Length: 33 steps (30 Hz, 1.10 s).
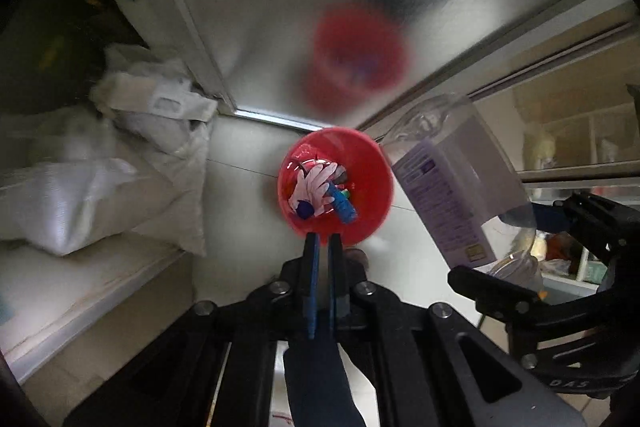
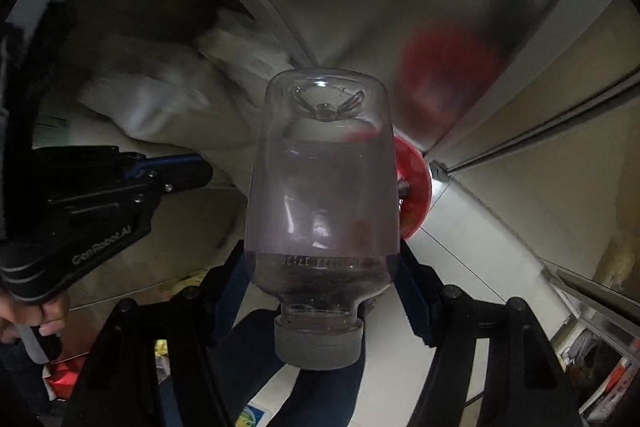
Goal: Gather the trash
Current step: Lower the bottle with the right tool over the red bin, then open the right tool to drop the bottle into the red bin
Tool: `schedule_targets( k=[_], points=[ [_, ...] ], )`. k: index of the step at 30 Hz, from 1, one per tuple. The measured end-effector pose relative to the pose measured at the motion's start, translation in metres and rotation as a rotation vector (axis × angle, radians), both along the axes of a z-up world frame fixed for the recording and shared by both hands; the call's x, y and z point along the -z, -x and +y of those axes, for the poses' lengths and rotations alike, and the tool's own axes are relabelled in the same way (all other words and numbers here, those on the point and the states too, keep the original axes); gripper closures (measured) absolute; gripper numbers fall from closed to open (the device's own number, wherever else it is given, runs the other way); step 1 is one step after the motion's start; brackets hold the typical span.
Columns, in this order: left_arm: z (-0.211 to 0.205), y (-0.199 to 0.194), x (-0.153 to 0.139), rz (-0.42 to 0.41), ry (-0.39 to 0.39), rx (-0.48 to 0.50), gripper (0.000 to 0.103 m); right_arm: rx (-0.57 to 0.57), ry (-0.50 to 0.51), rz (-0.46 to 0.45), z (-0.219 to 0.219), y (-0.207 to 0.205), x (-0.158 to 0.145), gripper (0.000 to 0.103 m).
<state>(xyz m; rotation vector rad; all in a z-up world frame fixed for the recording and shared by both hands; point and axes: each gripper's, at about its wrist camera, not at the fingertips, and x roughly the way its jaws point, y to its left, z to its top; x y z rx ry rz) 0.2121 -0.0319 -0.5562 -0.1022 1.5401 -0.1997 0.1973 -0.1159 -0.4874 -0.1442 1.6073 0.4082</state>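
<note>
A small red bin (image 1: 336, 183) stands on the pale floor against a steel door, holding white wrappers and a blue cap-like piece. My left gripper (image 1: 323, 241) is shut on the bin's near rim. My right gripper (image 2: 322, 279) is shut on a clear plastic bottle (image 2: 322, 187) with a grey cap, held base forward. The bottle also shows in the left wrist view (image 1: 444, 187), with a purple label, tilted just right of the bin. The bin's rim (image 2: 414, 187) peeks out behind the bottle in the right wrist view.
A brushed steel door (image 1: 280, 7) rises behind the bin and mirrors it. White woven sacks (image 1: 100, 187) lie on the left. A sliding rail and shelving (image 1: 560, 131) run along the right. Colourful litter (image 2: 64, 375) lies low at the left.
</note>
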Motion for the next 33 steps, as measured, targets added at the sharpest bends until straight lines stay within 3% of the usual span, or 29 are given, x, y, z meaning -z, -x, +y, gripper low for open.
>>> schedule_targets(
  k=[7,11,15,23,25,27,31,33],
  points=[
    [-0.009,-0.010,0.129,0.025,-0.004,0.017,0.102,-0.007,0.061,0.031,-0.010,-0.012,0.134,0.037],
    [-0.009,-0.012,0.181,0.047,-0.008,0.003,0.102,-0.003,0.082,0.036,-0.008,-0.017,0.188,0.037],
    [-0.007,-0.008,0.212,0.064,-0.006,-0.012,0.102,-0.002,0.093,0.035,-0.006,-0.023,0.223,0.037],
    [-0.003,-0.001,0.229,0.065,-0.012,-0.024,0.096,-0.020,0.095,0.032,-0.003,-0.018,0.246,0.036],
    [-0.001,0.000,0.228,0.061,-0.019,-0.022,0.087,-0.029,0.102,0.018,-0.007,-0.014,0.240,0.032],
    [0.000,0.002,0.219,0.061,-0.032,-0.017,0.080,-0.028,0.097,-0.003,-0.007,-0.015,0.232,0.020],
    [0.004,0.004,0.182,0.029,-0.021,-0.030,0.052,-0.017,0.073,-0.030,-0.010,-0.014,0.202,0.010],
    [0.005,0.005,0.163,0.016,-0.034,-0.032,0.049,-0.007,0.067,-0.045,-0.010,-0.014,0.184,0.007]
  ],
)
